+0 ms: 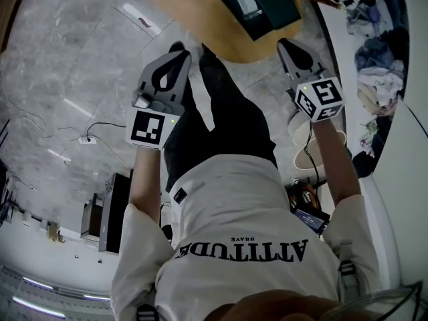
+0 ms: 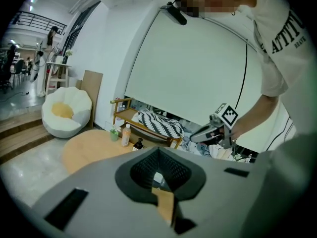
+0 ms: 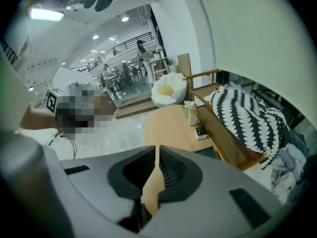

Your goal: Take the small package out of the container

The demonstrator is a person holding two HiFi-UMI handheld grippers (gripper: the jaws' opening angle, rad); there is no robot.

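Note:
A dark green open container (image 1: 261, 5) sits on a round wooden surface (image 1: 194, 9) ahead of the person; something pale lies in it (image 1: 247, 3), too small to tell as the package. One corner of the container (image 3: 205, 153) shows past my right jaws. My left gripper (image 1: 177, 49) is held in the air, well short of the container, jaws shut with nothing between them (image 2: 158, 150). At the same height on the other side my right gripper (image 1: 286, 43) is also shut and empty (image 3: 156, 148). The right gripper (image 2: 195, 135) shows in the left gripper view too.
A wooden bench with a black-and-white striped cushion (image 3: 247, 118) stands by the wall, with bottles (image 2: 126, 134) near it. A white beanbag chair (image 2: 64, 113) sits further off. Clothes (image 1: 378, 79) are piled at the right. Cables (image 1: 87, 139) and a black box (image 1: 110, 212) lie on the marble floor.

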